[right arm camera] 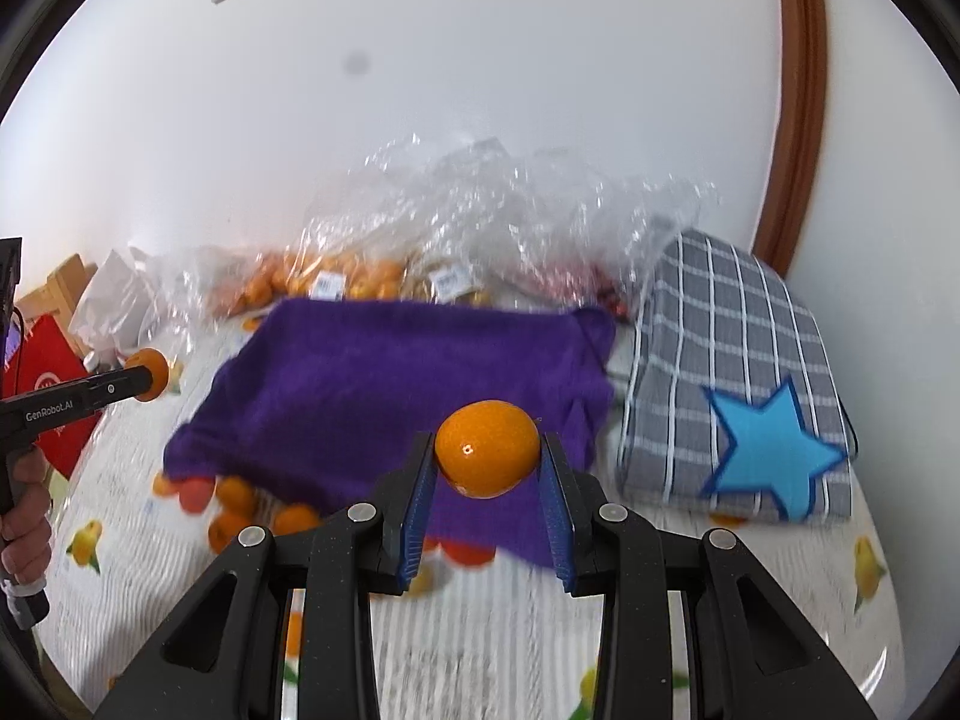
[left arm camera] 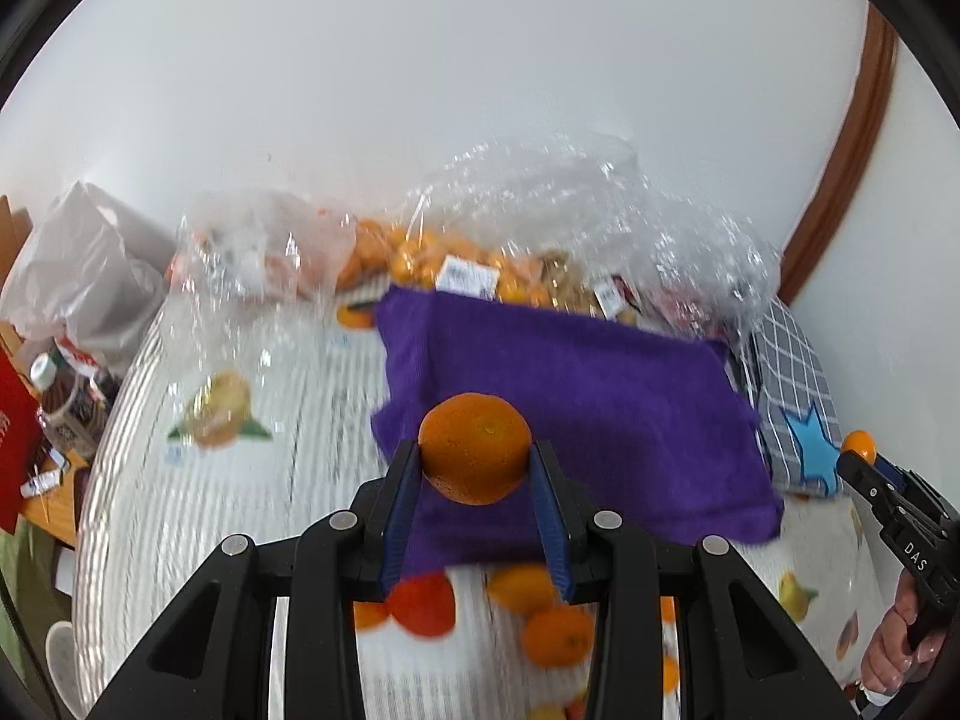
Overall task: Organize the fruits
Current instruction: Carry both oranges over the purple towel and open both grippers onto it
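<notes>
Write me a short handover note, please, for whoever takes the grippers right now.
Left gripper: shut on an orange, raised over the purple cloth.
Right gripper: shut on a second orange, also above the cloth.
Loose fruit lies at the cloth's near edge; more sits in clear bags by the wall.
Done: two picked up. Left: place both, then sort the rest.

Your left gripper (left arm camera: 474, 468) holds a round orange mandarin (left arm camera: 474, 447) above the near edge of the purple knitted cloth (left arm camera: 576, 396). Your right gripper (right arm camera: 487, 461) holds a smooth orange citrus (right arm camera: 487, 447) over that cloth's near right part. Loose orange fruits (left arm camera: 555, 630) lie nearer. Clear plastic bags of oranges (right arm camera: 336, 282) sit beyond it; the grey checked cushion (right arm camera: 726, 348) lies right.
</notes>
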A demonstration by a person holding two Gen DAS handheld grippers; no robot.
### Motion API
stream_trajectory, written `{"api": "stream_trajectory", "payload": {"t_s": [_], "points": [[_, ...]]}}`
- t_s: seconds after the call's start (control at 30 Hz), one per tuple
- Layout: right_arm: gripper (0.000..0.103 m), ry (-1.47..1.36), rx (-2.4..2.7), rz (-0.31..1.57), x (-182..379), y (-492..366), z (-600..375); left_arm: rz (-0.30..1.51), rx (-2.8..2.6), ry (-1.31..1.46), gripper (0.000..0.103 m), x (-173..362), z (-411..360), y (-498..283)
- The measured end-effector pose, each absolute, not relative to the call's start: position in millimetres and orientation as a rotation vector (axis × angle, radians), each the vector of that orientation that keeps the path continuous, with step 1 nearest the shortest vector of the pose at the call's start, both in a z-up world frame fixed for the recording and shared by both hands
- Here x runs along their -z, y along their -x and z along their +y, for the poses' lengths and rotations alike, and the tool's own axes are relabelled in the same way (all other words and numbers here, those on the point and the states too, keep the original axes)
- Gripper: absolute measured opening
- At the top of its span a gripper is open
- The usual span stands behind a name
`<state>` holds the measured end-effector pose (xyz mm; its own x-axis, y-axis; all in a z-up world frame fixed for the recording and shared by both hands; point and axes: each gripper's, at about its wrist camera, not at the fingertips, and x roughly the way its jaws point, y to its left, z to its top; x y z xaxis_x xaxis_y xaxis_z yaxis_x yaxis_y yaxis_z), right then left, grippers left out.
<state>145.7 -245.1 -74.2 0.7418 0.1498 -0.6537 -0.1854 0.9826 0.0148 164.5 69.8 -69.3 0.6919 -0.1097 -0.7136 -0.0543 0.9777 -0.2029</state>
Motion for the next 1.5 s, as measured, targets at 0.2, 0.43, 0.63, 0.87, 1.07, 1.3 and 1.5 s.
{"api": "stream_trajectory", "payload": {"t_s": [0.2, 0.43, 0.63, 0.87, 1.07, 1.3, 1.5], "points": [[0.034, 0.061, -0.196, 0.698, 69.3, -191.0, -241.4, 0.803, 0.028, 0.207, 0.035, 65.9, 67.5, -202.9], [0.034, 0.067, -0.214, 0.735, 91.3, -244.6, -227.5, 0.834, 0.046, 0.214, 0.035, 85.1, 57.2, -246.0], [0.034, 0.053, -0.232, 0.799, 120.1, -278.8, -214.9, 0.88, 0.062, 0.226, 0.035, 111.1, 43.2, -279.2], [0.034, 0.049, -0.234, 0.895, 160.7, -303.3, -209.4, 0.944, 0.047, 0.193, 0.035, 143.3, 28.5, -304.2], [0.034, 0.059, -0.225, 0.953, 185.1, -316.5, -208.3, 0.974, 0.046, 0.188, 0.035, 158.5, 26.3, -314.9], [0.034, 0.028, -0.223, 0.993, 189.4, -323.8, -212.0, 0.975, 0.047, 0.168, 0.035, 159.1, 25.3, -313.3], [0.034, 0.057, -0.218, 1.002, 189.1, -323.6, -206.4, 0.993, 0.05, 0.179, 0.037, 160.7, 27.7, -315.9]]}}
